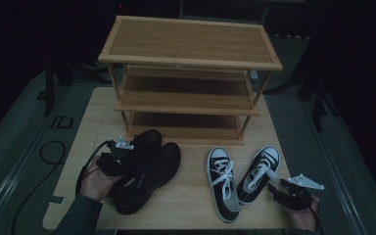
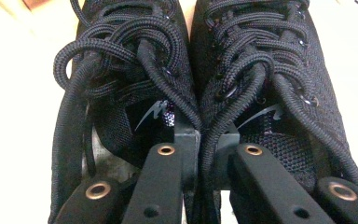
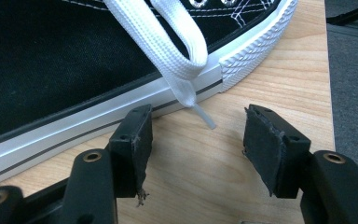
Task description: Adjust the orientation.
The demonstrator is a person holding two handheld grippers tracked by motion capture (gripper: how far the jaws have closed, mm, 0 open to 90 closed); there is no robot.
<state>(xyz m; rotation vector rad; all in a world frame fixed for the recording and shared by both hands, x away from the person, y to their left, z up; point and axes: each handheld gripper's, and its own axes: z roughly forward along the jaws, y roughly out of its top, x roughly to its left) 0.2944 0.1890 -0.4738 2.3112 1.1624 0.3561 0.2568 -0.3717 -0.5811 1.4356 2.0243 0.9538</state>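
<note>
black jaws of the left gripper rise at the bottom of the left gripper view, drawn together on the inner collars of two black shoes, one jaw inside each shoe opening, the two inner walls and a lace pinched between the pads. both shoes are mesh, with thick black laces looped over the tongues and a pale logo on each tongue. in the high view the black shoes lie side by side at the near left of the table, toes pointing far and a little right, heels near the person's left hand, which holds the left gripper over their openings.

right gripper jaws stand apart with bare wood between them, clamped on nothing. just beyond them in the right gripper view lies the white rubber sole edge of a sneaker, black canvas above it, and a flat white lace hangs over the edge, its clear tip touching the table between the jaws. in the high view the right gripper sits at the near right corner, just beside the heel of the right sneaker. the two sneakers lie at the near right of the table, toes apart, heels close together.

a wooden rack with three shelves stands at the far middle of the table, beyond both pairs.
</note>
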